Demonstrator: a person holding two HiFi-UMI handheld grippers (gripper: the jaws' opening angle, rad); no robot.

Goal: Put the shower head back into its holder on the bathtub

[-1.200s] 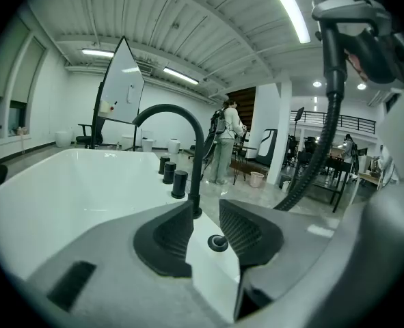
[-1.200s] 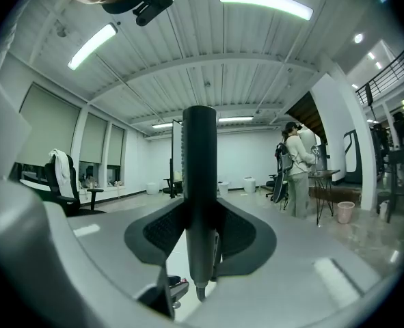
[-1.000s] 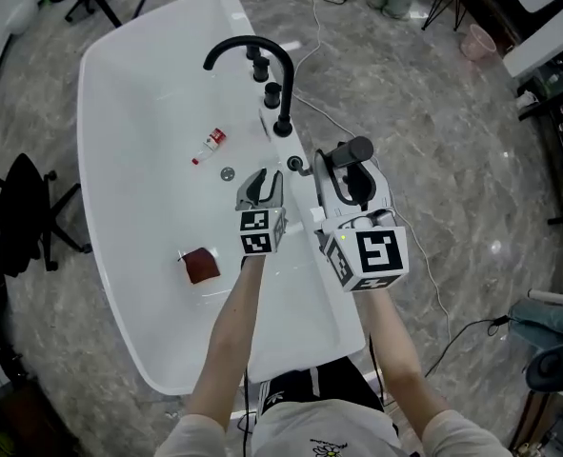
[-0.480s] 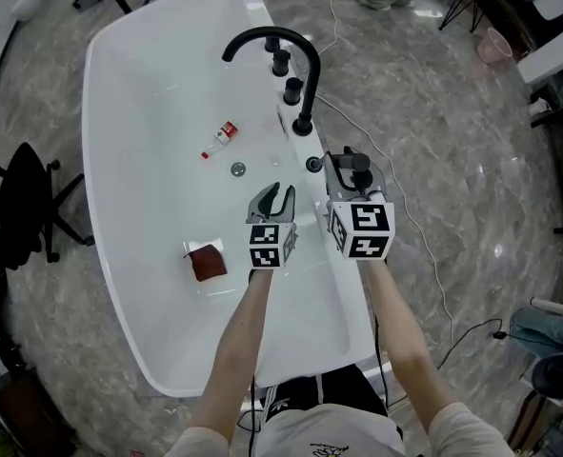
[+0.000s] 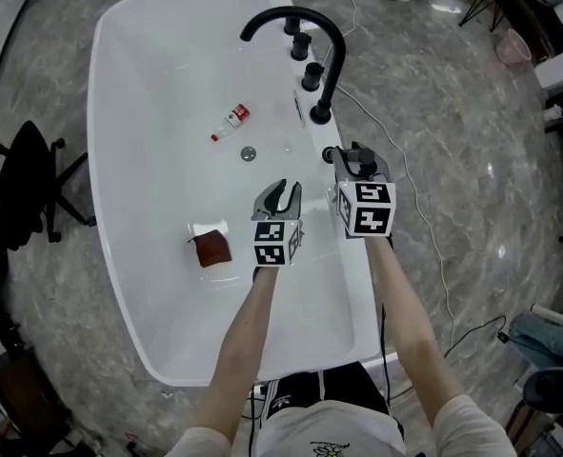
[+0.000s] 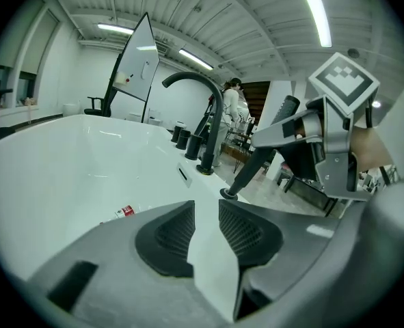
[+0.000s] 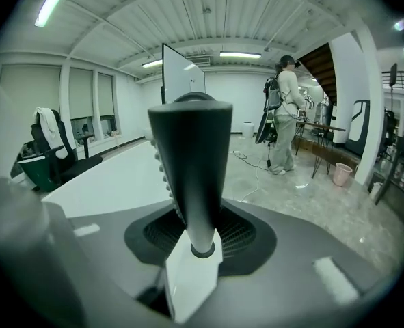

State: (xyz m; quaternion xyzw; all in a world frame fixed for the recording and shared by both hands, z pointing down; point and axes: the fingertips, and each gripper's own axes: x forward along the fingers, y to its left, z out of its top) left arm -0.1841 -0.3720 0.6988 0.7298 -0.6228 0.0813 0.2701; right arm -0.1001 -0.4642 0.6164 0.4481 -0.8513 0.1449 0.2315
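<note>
Black shower head [image 7: 188,156] clamped in right gripper [image 5: 359,171], axis slanting down, tip at holder [image 6: 227,195]; left gripper [image 6: 205,232] nearby, jaws apart, empty.

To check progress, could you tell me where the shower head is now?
The shower head is in the right gripper over the tub's right rim in the head view, its lower end at the holder beside the faucet.

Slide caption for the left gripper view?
Right gripper holds the black shower head, tip at the rim holder; left gripper open and empty above the bathtub.
</note>
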